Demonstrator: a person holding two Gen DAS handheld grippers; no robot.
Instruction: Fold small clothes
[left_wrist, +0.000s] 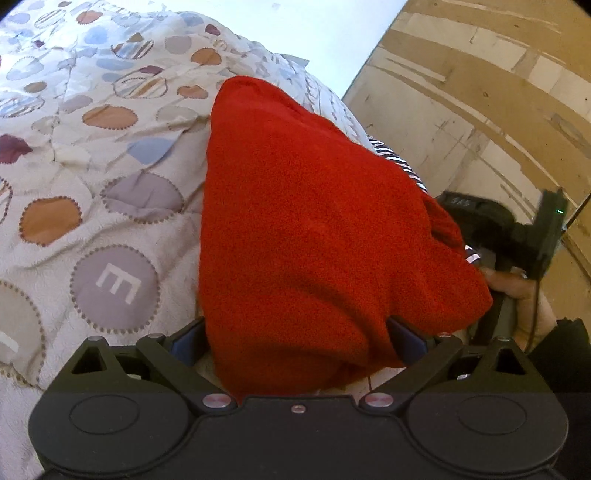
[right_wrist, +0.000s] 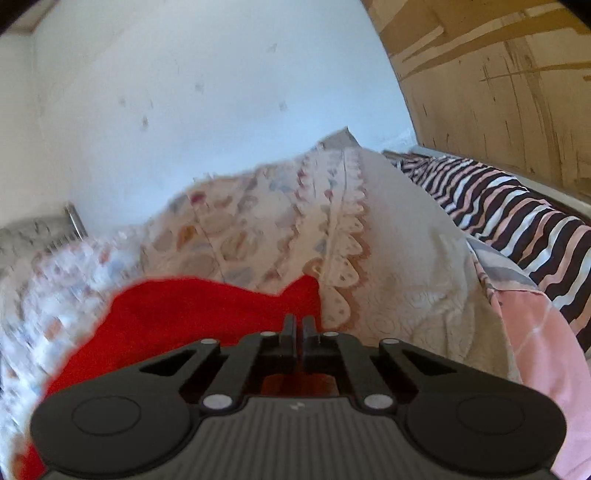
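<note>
A red fleecy garment (left_wrist: 314, 229) lies over a patterned quilt (left_wrist: 92, 155) on a bed. In the left wrist view it drapes over and between the spread fingers of my left gripper (left_wrist: 295, 339), whose jaws stand wide apart with the cloth bunched between them. The right gripper (left_wrist: 517, 240), held in a hand, shows at the garment's right edge. In the right wrist view the right gripper (right_wrist: 298, 325) has its jaws closed together at the edge of the red garment (right_wrist: 184, 317). I cannot tell whether cloth is pinched between them.
A white wall (right_wrist: 184, 110) stands behind the bed and a wooden panel (left_wrist: 480, 92) to the right. A striped black, white and pink cloth (right_wrist: 517, 221) and a pink cloth (right_wrist: 535, 332) lie at the right. A cream lace-edged quilt fold (right_wrist: 388, 240) rises ahead.
</note>
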